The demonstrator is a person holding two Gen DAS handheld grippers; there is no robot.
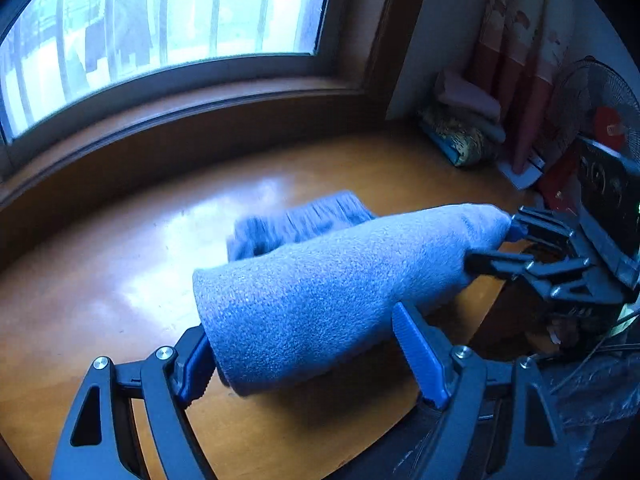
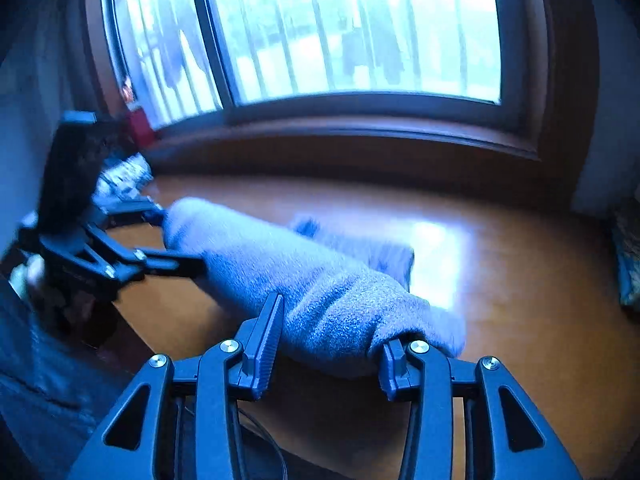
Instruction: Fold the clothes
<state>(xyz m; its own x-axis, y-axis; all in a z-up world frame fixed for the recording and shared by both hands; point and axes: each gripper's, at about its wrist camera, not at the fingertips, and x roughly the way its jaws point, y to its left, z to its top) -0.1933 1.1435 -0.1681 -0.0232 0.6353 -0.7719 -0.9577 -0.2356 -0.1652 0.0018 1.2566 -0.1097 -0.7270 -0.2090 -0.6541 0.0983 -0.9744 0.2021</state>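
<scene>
Grippers — left gripper (image 1: 304, 344), right gripper (image 2: 332, 340) — clamp grey garment (image 1: 340, 280) ends, angled downward.

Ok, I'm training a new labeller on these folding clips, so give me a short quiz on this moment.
1. True or false: the grey garment is held at both ends.
2. Which holds the end nearest the fan? A) left gripper B) right gripper
3. What lies on the wooden table behind the lifted cloth?

Key: 1 true. 2 B. 3 the ribbed end of the same grey garment, as far as the blur shows.
</scene>
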